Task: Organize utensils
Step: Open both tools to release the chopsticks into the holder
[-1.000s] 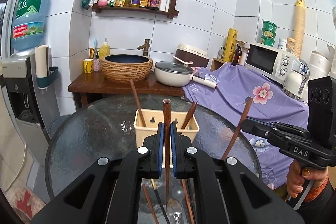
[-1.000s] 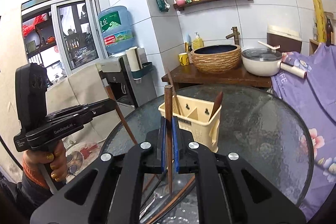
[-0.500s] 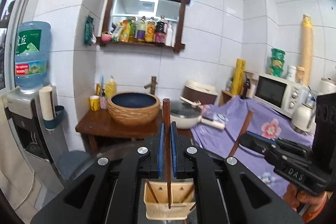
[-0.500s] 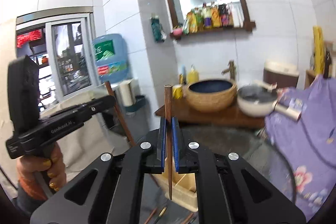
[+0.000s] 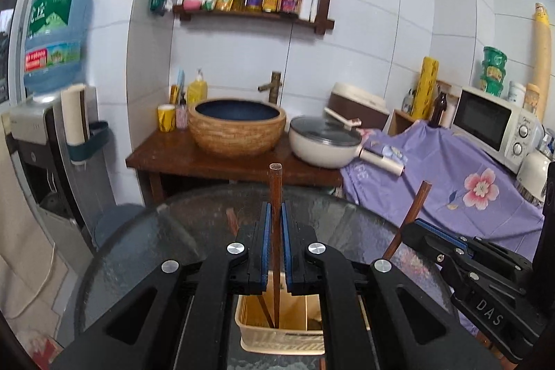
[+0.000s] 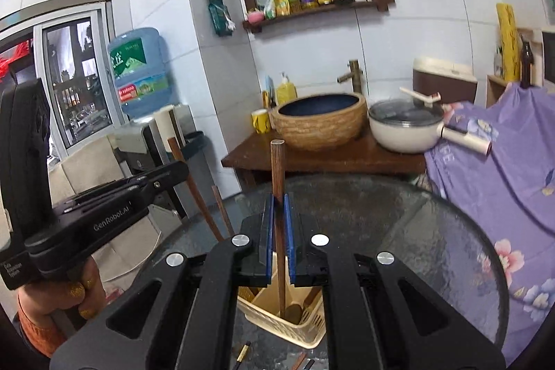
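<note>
White-tiled kitchen walls back a round glass table [image 5: 145, 252]. From the left wrist, the left gripper [image 5: 276, 231] clamps an upright wooden chopstick [image 5: 275, 196] over the cream utensil caddy [image 5: 277, 333]. From the right wrist, the right gripper [image 6: 278, 224] pinches another chopstick [image 6: 278, 169] above that caddy [image 6: 305, 328]; a basin [image 6: 321, 120] sits beyond.

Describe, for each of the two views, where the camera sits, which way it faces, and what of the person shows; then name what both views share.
Left wrist: sits behind the left gripper, facing the glass table and wash basin; the right gripper shows at right.
Right wrist: sits behind the right gripper, facing likewise; the left gripper and a hand show at left.
Shared: cream utensil caddy, basin, lidded pan; each gripper clamps a brown chopstick.
</note>
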The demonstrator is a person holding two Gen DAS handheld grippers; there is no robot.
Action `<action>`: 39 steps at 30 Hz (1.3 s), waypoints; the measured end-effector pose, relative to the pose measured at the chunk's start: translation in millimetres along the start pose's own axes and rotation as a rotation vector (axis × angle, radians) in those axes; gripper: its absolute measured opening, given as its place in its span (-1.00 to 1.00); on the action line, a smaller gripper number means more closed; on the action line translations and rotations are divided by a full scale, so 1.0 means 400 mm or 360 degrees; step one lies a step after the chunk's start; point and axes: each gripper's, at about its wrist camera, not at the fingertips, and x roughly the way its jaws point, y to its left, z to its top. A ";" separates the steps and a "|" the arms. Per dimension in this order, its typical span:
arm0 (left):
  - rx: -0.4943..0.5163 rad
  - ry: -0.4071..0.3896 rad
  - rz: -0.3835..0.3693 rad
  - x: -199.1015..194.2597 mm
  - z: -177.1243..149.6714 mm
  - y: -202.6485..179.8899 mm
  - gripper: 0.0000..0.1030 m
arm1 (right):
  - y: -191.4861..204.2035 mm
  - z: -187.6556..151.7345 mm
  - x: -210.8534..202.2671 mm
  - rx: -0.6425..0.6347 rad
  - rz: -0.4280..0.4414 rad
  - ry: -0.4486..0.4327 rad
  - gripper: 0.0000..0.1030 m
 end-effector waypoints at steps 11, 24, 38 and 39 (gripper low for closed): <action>-0.0024 0.0115 0.0005 0.064 -0.077 0.036 -0.88 | -0.038 -0.057 0.050 0.0053 -0.0049 0.0070 -0.87; -0.0035 -0.0018 0.0014 -0.060 -0.156 0.062 0.50 | -0.021 -0.132 -0.044 -0.0029 -0.0134 -0.0044 0.02; -0.0076 0.0431 0.0171 -0.069 -0.486 0.144 0.50 | -0.017 -0.516 -0.018 -0.0033 -0.0290 0.0537 0.14; -0.0080 0.0459 0.0171 -0.068 -0.504 0.144 0.44 | -0.012 -0.538 -0.017 -0.0029 -0.0294 0.0564 0.14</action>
